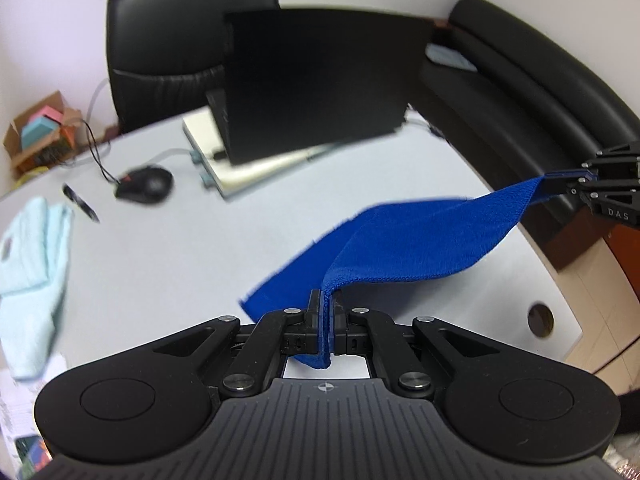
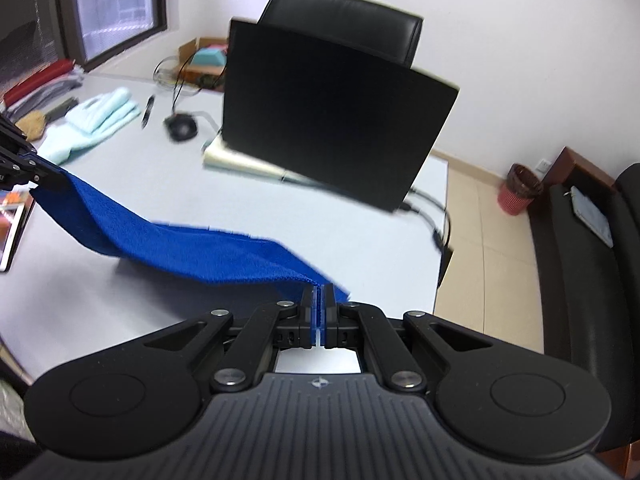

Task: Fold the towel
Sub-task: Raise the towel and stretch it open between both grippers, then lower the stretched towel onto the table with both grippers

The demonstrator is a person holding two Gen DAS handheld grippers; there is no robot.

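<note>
A blue towel (image 1: 404, 248) hangs stretched in the air above the white table (image 1: 168, 264), sagging in the middle. My left gripper (image 1: 325, 300) is shut on one corner of it. My right gripper (image 2: 318, 296) is shut on the opposite corner; the towel (image 2: 192, 248) runs from it to the left. In the left wrist view the right gripper (image 1: 576, 184) shows at the right edge, clamped on the towel end. In the right wrist view the left gripper (image 2: 38, 170) shows at the left edge, holding the other end.
A black laptop (image 1: 320, 80) on a white stand (image 1: 256, 168) is at the table's back. A black mouse (image 1: 146, 188), a pen (image 1: 80, 202) and a folded light blue towel (image 1: 32, 272) lie to the left. Black chairs (image 1: 188, 40), a black sofa (image 1: 532, 92) and a red bin (image 2: 520, 188) surround the table.
</note>
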